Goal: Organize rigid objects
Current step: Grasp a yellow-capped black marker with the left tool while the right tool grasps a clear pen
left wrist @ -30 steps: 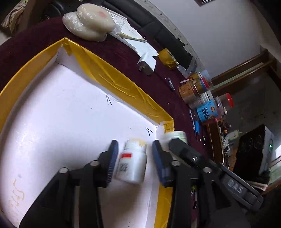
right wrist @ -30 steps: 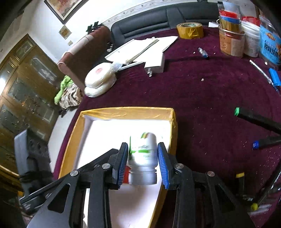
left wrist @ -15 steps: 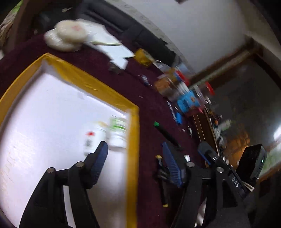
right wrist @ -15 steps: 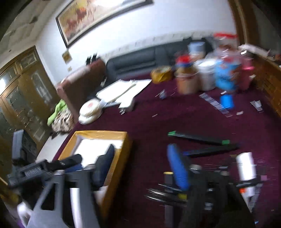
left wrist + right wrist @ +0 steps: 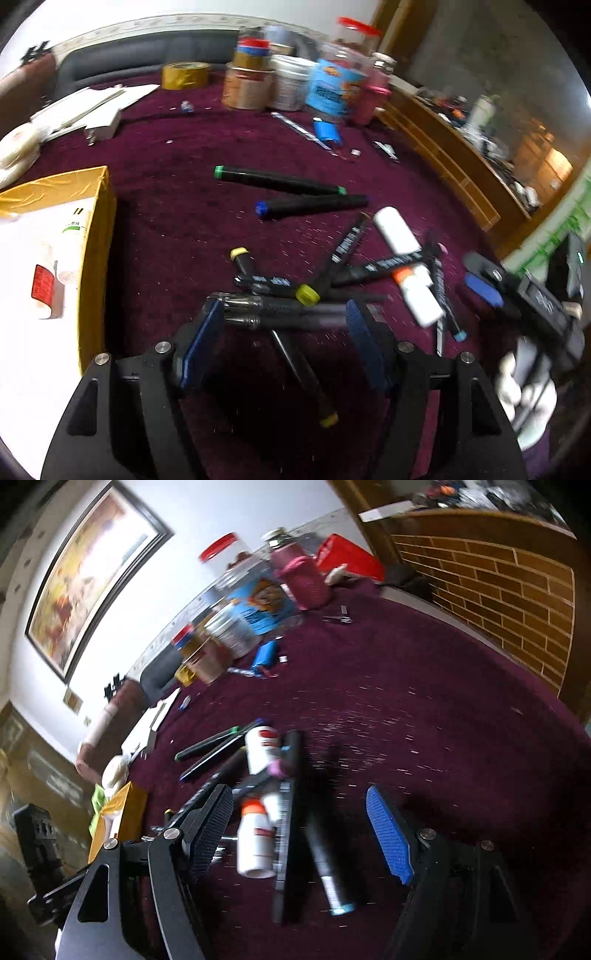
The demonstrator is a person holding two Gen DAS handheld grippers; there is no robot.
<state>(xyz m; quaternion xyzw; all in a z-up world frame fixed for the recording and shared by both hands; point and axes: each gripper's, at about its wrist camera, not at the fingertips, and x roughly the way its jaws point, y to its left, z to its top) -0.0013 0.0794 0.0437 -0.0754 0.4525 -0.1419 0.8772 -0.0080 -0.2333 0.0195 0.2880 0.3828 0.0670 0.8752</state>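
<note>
Marker pile (image 5: 325,288) lies centre frame on the maroon tablecloth (image 5: 177,221), right of the yellow-edged box (image 5: 92,258). Left gripper (image 5: 284,332) and right gripper (image 5: 299,830) both gape wide, empty. Markers look light, stiff, slick and likely to roll; grip mid-barrel.

Left wrist view looking steeply down, close over the marker pile (image 5: 295,291), box (image 5: 92,236) at its left; right wrist view rolled, close over the same pile (image 5: 280,812); both share the jars (image 5: 295,85)
</note>
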